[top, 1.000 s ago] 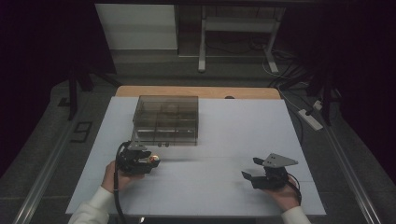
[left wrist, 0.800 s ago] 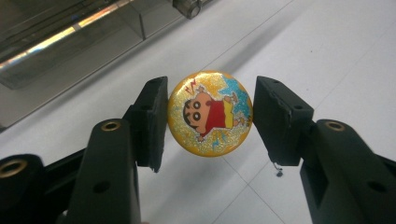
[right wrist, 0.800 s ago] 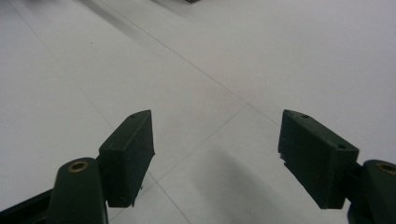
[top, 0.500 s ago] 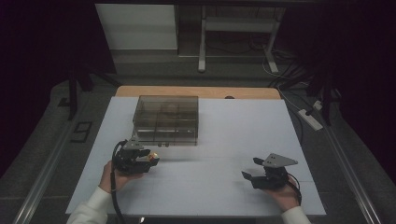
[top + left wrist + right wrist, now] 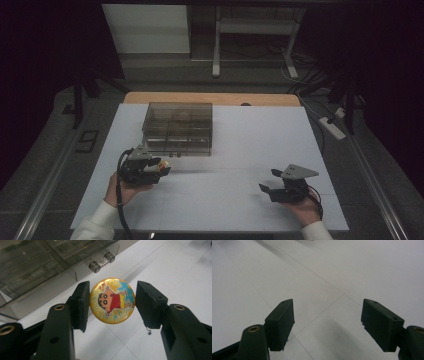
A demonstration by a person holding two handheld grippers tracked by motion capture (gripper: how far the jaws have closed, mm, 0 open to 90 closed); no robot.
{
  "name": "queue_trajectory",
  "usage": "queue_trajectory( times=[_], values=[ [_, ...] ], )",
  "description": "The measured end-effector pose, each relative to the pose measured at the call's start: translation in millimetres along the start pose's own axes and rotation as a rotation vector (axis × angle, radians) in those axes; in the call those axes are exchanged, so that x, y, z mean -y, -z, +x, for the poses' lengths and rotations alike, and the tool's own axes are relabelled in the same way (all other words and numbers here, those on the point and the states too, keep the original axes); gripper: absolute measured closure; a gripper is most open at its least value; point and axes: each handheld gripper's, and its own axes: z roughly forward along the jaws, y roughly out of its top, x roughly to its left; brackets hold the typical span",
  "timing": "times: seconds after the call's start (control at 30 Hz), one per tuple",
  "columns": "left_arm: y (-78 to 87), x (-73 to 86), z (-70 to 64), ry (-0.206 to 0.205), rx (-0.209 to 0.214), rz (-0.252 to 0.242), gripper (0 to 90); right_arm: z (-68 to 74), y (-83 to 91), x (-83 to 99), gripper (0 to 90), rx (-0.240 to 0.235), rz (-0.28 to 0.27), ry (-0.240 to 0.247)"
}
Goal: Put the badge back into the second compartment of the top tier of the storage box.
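Note:
A round yellow badge (image 5: 112, 300) with a cartoon figure in a red shirt sits face-up between the jaws of my left gripper (image 5: 112, 303). The jaws stand against its left and right edges, so the gripper is shut on it. From above, the badge (image 5: 163, 165) shows at the tip of the left gripper (image 5: 159, 167), just in front of a smoky clear drawer box (image 5: 177, 129). One drawer handle (image 5: 101, 261) of the box (image 5: 37, 265) lies close beyond the badge. My right gripper (image 5: 327, 322) is open over bare white table, near the front right (image 5: 267, 187).
The white tabletop (image 5: 250, 140) has a wooden strip (image 5: 210, 98) along its far edge. Beyond it are a dark floor, table legs (image 5: 216, 45) and a power strip (image 5: 332, 127) at the right.
The left gripper has shifted slightly, keeping the badge at its tip. The right gripper has not moved.

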Motion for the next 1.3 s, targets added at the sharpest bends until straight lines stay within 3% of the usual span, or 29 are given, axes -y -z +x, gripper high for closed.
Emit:
queue_trajectory(
  times=[1.3],
  values=[
    [16.3,-16.0,-2.1,0.024,-0.019,-0.096,46.8,-0.2,-2.2,0.4,26.0,0.006,0.015,0.006]
  ],
)
